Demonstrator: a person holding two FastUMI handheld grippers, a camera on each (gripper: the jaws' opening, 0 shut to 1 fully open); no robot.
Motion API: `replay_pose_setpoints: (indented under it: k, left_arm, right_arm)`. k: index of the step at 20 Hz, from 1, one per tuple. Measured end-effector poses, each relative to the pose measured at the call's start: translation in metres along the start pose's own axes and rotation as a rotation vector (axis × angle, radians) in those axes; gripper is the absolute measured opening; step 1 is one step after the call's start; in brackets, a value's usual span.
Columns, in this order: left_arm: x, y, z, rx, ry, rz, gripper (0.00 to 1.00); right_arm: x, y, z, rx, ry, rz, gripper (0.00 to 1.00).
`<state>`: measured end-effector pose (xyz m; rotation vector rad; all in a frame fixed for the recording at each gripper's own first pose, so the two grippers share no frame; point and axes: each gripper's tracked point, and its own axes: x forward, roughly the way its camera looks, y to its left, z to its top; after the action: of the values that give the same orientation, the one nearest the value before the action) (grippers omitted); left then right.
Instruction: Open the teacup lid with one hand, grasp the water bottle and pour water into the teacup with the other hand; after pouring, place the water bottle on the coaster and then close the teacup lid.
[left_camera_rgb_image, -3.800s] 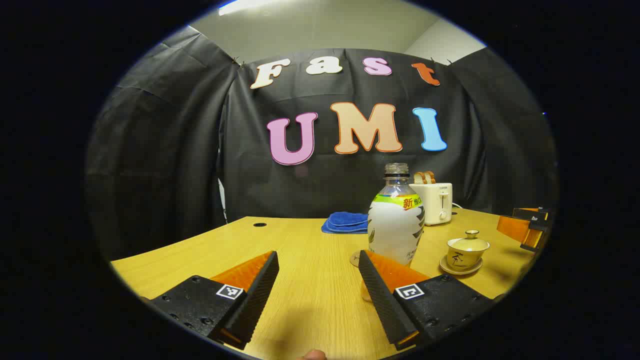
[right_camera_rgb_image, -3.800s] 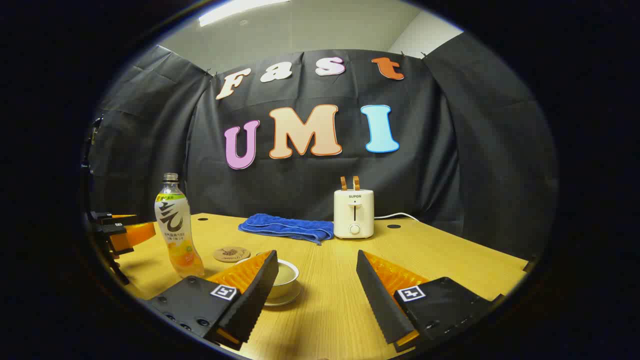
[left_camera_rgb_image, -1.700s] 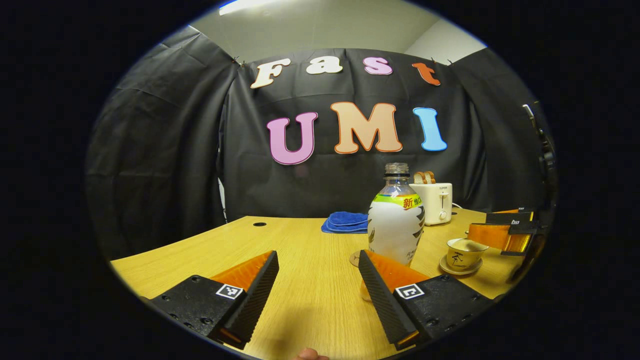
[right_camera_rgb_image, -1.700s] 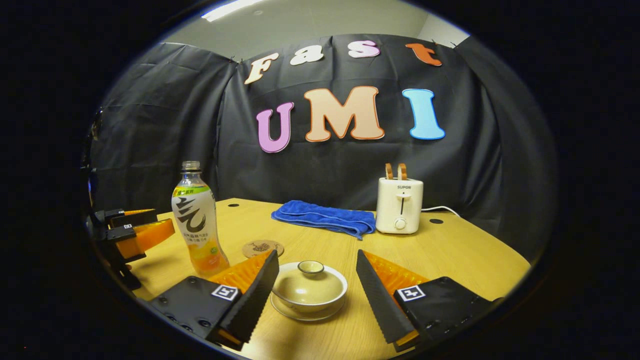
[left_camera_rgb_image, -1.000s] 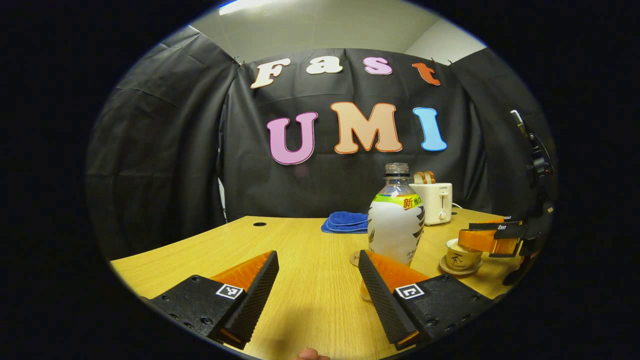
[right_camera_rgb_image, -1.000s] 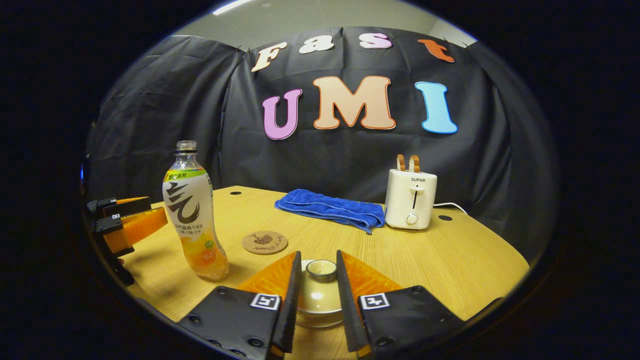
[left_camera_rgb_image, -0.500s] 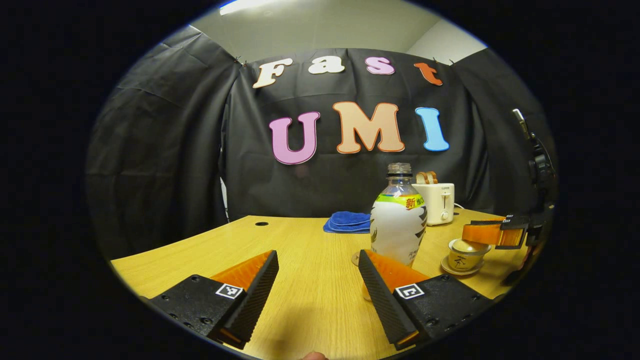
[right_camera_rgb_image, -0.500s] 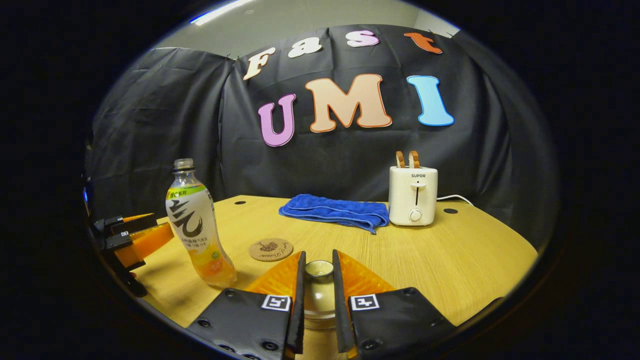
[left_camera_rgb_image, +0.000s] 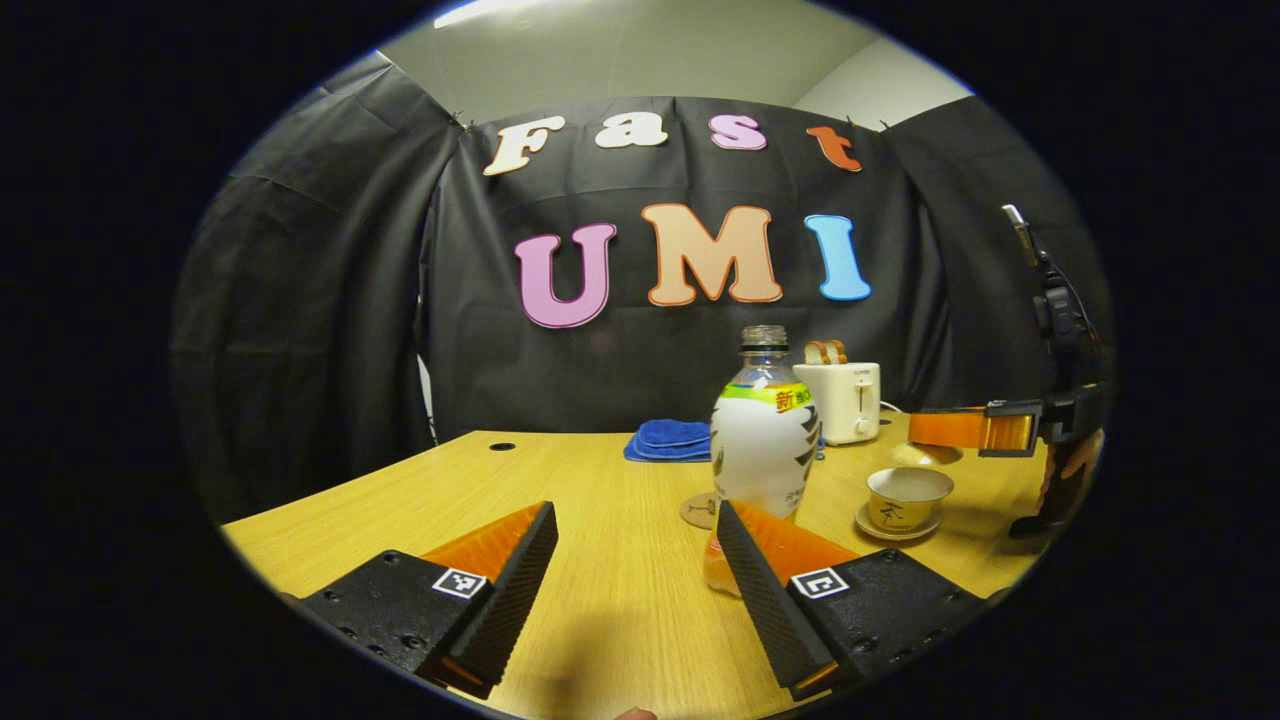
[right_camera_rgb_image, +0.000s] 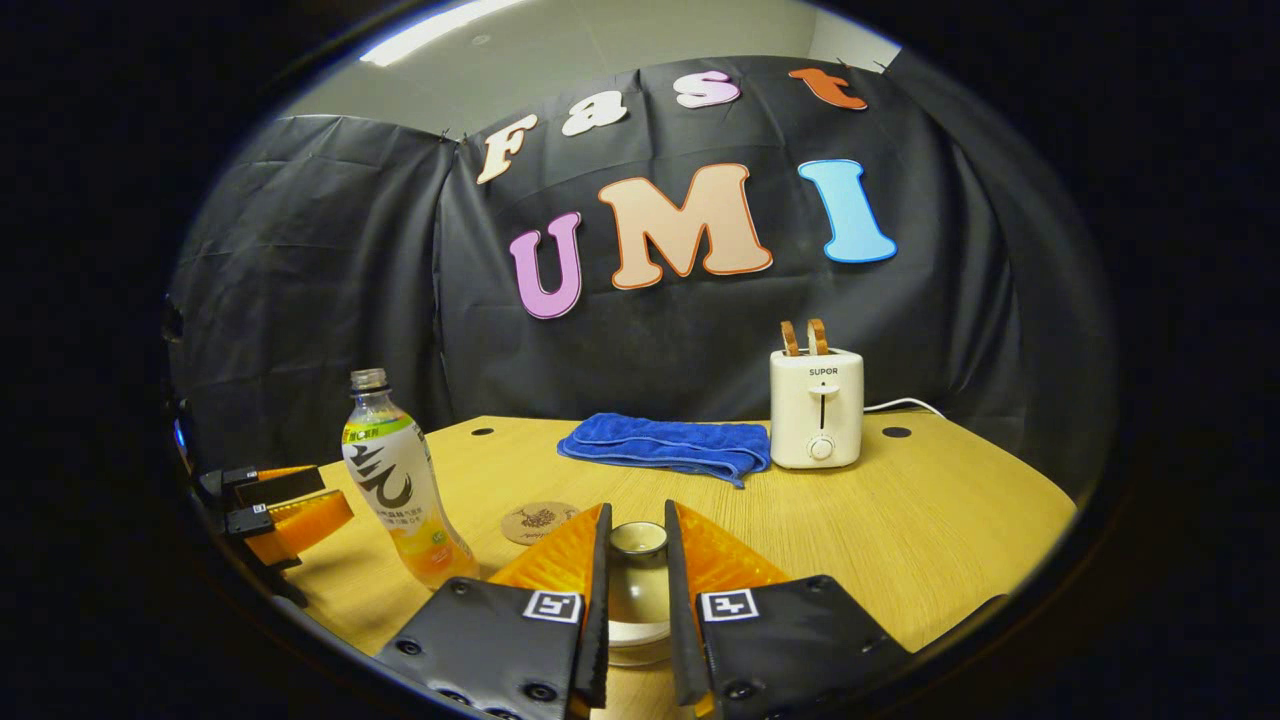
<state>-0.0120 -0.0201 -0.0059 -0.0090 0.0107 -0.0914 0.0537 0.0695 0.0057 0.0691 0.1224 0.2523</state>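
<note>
The right gripper (right_camera_rgb_image: 636, 540) is closed on the lid (right_camera_rgb_image: 638, 578), held above the open cup (left_camera_rgb_image: 908, 493) on its saucer (left_camera_rgb_image: 893, 525), while the left gripper (left_camera_rgb_image: 632, 555) is wide open and empty just before the bottle (left_camera_rgb_image: 763, 430), which stands on the table (left_camera_rgb_image: 600, 500) beside the coaster (right_camera_rgb_image: 540, 522).

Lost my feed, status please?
Right gripper shut on lid, lifted off teacup. Left gripper open, short of water bottle. Coaster bare; nothing blocking.
</note>
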Motion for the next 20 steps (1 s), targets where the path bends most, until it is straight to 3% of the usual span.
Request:
replay_pose_setpoints:
  k: [6,15,20]
  left_arm:
    - [0.000,-0.037,-0.006,-0.027,0.047,-0.126,0.94]
    - [0.023,-0.065,-0.013,-0.048,0.101,-0.185,0.94]
    - [0.037,-0.074,-0.016,-0.005,0.117,-0.198,0.87]
  right_arm:
    - [-0.010,-0.007,0.008,0.014,-0.015,-0.003,0.29]
    - [-0.035,-0.041,0.022,0.010,-0.044,-0.055,0.29]
    - [-0.042,-0.054,0.026,0.027,-0.059,-0.075,0.29]
